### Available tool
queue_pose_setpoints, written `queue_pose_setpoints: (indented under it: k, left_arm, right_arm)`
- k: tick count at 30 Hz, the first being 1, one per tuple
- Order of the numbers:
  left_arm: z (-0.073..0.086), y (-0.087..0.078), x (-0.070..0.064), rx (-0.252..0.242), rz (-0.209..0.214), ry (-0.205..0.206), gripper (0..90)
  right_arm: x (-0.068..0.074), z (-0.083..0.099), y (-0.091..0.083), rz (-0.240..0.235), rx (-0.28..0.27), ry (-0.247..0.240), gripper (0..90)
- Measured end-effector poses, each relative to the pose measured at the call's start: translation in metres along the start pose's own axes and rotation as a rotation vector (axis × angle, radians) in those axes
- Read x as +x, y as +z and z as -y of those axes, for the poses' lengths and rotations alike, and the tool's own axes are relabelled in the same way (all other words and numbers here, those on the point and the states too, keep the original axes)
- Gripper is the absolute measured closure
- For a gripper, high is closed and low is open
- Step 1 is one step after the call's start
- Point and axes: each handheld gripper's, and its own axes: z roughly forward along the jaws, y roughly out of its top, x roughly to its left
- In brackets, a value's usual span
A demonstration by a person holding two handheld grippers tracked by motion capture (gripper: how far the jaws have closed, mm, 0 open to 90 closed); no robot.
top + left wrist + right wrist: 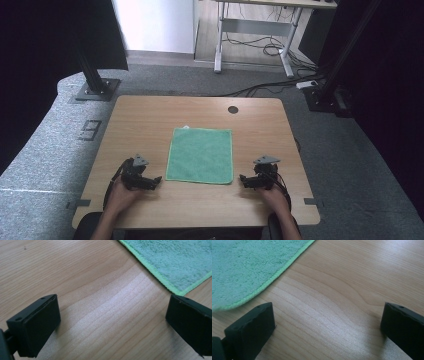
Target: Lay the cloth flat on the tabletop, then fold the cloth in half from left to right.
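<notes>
A green square cloth [200, 155] lies flat in the middle of the wooden table [150, 115]. My left gripper [154, 181] rests on the table just left of the cloth's near left corner, open, with bare wood between its jaws [112, 315]; the cloth's corner [175, 262] lies just beyond them. My right gripper [244, 180] sits just right of the cloth's near right corner, open too, over bare wood [328, 322], with the cloth's edge [249, 270] ahead on its left. A hand holds each gripper from the table's near edge.
A round cable hole [233, 109] sits near the table's far edge. Beyond the table are a black stand base [95, 90] at the left, another desk's legs [250, 45] with cables on the floor, and a dark stand [325, 95] at the right.
</notes>
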Motion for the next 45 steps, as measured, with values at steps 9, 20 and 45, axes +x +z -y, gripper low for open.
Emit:
queue_pose_setpoints:
  k: [9,20,45]
  left_arm:
    - [-0.001,0.001,0.0,-0.001,-0.009,-0.011,0.0]
    - [-0.001,0.001,-0.001,-0.001,-0.014,-0.016,0.0]
    - [-0.056,0.025,0.004,-0.05,-0.007,-0.007,0.0]
  right_arm:
    - [0.0,0.0,0.0,0.0,0.0,0.0,0.0]
    - [0.0,0.0,0.0,-0.001,0.0,0.0,0.0]
    - [0.008,-0.008,-0.006,-0.029,-0.01,-0.004,0.7]
